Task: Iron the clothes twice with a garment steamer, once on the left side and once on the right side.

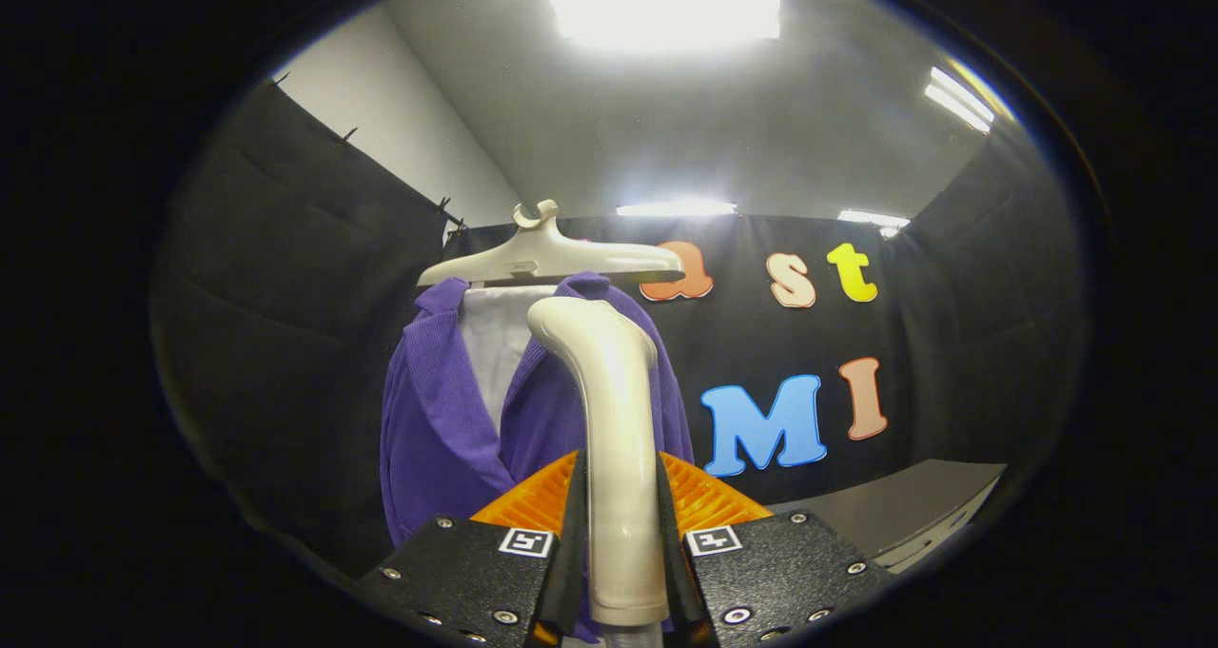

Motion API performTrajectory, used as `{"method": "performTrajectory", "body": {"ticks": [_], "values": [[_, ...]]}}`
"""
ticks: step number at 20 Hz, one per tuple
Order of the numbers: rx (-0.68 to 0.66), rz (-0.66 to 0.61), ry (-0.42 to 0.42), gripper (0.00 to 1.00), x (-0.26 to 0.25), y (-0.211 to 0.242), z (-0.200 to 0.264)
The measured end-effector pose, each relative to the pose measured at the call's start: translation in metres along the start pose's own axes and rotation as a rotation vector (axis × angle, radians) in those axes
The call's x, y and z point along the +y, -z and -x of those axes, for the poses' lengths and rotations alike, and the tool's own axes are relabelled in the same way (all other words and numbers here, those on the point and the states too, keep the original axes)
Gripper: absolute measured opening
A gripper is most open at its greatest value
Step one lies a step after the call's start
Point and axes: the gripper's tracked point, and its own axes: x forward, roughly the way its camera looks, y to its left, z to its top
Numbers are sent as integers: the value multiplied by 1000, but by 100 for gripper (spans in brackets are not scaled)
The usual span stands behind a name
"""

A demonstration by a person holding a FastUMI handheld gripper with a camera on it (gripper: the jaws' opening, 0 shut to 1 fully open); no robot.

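My gripper [620, 496] is shut on the cream-white garment steamer [614, 420]. Both orange fingers [533, 500] press on its handle from either side. The steamer stands upright between the fingers, its bent head at the top pointing toward the clothes. Just beyond it hangs a purple cardigan [438, 429] over a white shirt [495, 343], on a cream hanger [547, 258]. The steamer head sits in front of the cardigan's right half, near the shoulder. Whether the head touches the cloth cannot be told.
Black cloth walls close the booth on the left, back and right. A grey table top [913, 510] lies low at the right, beyond the right finger. Bright ceiling lights [666, 6] are overhead.
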Motion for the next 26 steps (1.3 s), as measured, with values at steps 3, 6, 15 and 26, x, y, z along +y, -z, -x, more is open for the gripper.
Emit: {"method": "performTrajectory", "body": {"ticks": [3, 6, 15, 26], "values": [[53, 26, 1, 36, 4, 28, 2], [95, 34, -2, 36, 4, 52, 6], [180, 46, -15, 37, 1, 112, 35], [313, 25, -26, 37, -10, 198, 78]]}}
